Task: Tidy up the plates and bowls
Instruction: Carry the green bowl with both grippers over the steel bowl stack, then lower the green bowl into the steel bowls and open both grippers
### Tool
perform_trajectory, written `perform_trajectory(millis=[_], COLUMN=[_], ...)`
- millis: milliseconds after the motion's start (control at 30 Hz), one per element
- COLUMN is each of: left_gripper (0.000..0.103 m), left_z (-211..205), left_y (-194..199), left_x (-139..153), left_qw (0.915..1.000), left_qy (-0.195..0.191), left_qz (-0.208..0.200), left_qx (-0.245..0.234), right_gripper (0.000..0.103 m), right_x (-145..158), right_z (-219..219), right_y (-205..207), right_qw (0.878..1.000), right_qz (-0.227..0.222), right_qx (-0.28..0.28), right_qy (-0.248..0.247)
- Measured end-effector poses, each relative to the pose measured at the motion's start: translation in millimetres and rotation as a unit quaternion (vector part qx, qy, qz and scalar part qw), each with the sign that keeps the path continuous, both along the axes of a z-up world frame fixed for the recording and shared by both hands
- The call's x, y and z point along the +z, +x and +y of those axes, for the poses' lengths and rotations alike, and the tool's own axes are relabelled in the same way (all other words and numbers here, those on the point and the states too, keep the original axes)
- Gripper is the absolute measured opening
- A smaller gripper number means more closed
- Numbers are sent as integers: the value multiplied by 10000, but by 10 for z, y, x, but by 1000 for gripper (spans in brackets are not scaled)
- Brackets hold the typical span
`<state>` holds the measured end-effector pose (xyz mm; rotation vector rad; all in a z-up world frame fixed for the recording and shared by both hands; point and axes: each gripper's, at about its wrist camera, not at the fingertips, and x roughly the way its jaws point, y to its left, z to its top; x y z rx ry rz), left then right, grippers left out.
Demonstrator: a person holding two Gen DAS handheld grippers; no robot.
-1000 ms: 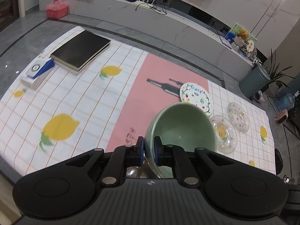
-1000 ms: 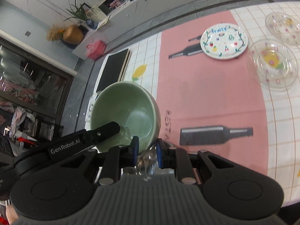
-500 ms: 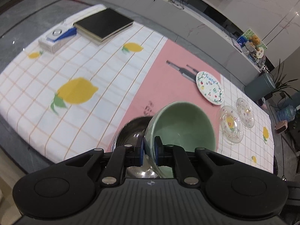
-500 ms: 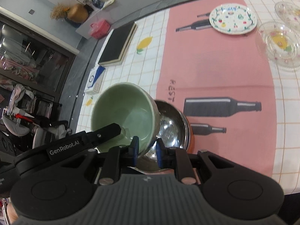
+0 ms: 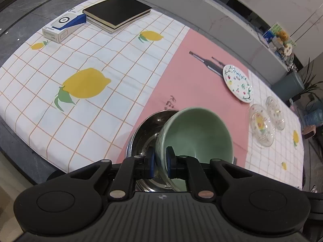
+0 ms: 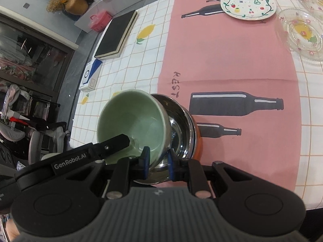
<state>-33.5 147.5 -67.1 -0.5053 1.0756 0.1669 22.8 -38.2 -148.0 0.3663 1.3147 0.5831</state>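
Observation:
A green ceramic bowl hangs tilted above a steel bowl with an orange outside that stands near the table's front edge. My left gripper is shut on the green bowl's rim. My right gripper is shut on the same green bowl, on another part of its rim; the left gripper's finger shows inside the bowl. A white fruit-pattern plate and two glass plates lie farther back.
The tablecloth is pink in the middle with lemon-print white squares at the sides. A black book and a white-blue box lie at the far left corner. A cabinet and a bin stand beyond the table.
Both grippers have risen with the green bowl in them, and the views show more of the table. The steel bowl has come into view beneath the green bowl.

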Motion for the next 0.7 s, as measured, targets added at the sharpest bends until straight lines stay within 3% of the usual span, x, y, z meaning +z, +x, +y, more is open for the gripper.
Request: perform_trajectory(millis=[367, 700], left_gripper=[12, 14], left_z=[-51, -88], left_y=[83, 214], left_x=[-133, -156], left_qw=[9988, 9965], left_qy=[309, 541], left_qz=[388, 631], left_qx=[16, 46], right_gripper=[15, 15], right_x=[-235, -251], right_z=[68, 197], right_y=[122, 240], right_qw=[9994, 9989], right_qz=[343, 299], right_qx=[26, 148], right_qy=[-58, -318])
